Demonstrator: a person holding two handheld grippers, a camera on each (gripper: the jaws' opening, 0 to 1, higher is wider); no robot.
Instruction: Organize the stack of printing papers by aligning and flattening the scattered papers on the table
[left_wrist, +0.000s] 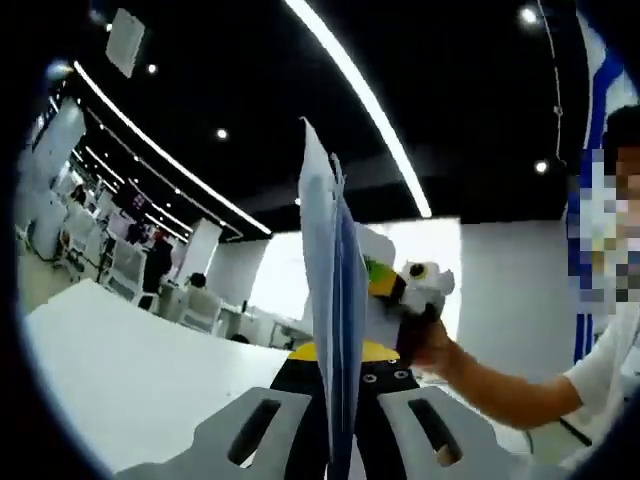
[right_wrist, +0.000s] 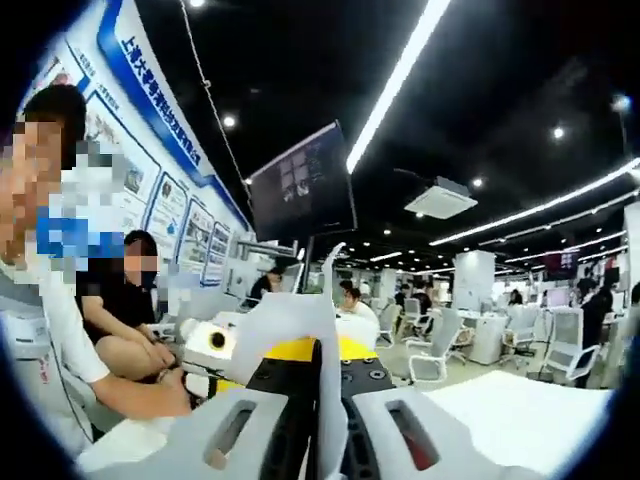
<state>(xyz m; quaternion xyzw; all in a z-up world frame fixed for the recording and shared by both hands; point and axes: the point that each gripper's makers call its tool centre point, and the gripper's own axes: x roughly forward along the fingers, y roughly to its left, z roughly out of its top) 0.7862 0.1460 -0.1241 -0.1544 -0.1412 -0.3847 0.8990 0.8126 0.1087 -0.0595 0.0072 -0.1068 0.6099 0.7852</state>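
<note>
We hold the papers (left_wrist: 335, 300) upright above the table (left_wrist: 130, 370), both grippers pinching them: left gripper (left_wrist: 340, 425) from one edge, right gripper (right_wrist: 320, 420) from the other. This looks like the aligning step; next we tap the lower edge, at 6 o'clock, on the table.

Papers (left_wrist: 335, 300) upright, seemingly above table (left_wrist: 140, 370)

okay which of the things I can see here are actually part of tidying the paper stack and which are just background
Part of the job:
- stack of white printing papers, held on edge
- left gripper, shut on it
- right gripper, shut on it
- white table

Just background:
- dark hanging monitor
- white office chairs
- blue-and-white wall posters
</note>
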